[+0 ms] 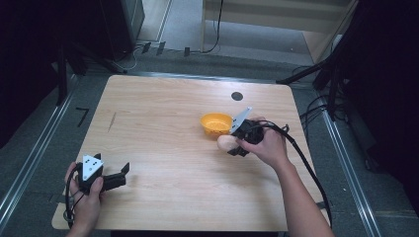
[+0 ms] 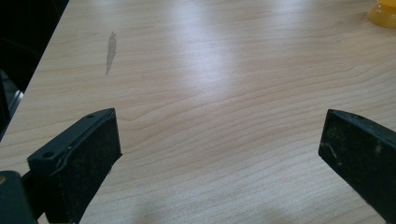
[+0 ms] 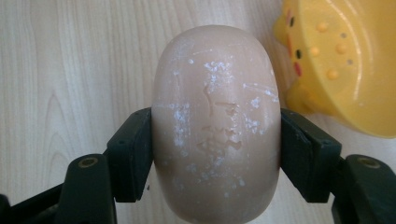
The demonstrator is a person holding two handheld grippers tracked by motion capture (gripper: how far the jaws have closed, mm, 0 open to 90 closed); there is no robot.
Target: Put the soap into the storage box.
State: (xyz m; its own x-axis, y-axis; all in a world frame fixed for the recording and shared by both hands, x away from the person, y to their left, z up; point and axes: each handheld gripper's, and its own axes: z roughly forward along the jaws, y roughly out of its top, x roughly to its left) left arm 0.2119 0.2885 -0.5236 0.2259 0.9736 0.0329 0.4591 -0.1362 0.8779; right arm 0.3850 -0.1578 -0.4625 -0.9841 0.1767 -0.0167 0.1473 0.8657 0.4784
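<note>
Right gripper (image 3: pixel 215 140) tight on egg (image 3: pixel 215 121)

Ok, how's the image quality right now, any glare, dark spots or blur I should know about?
High view: the table is evenly lit and the surroundings fall into near black. Left gripper view: a broad pale sheen lies across the wood, and the yellow bowl at the corner looks soft. Right gripper view: the bar of soap held in the right gripper is sharp, with no glare.

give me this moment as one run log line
right gripper: shut on soap, beside yellow bowl | left gripper: open, holding nothing, near table front left corner | soap not yet in bowl
</note>
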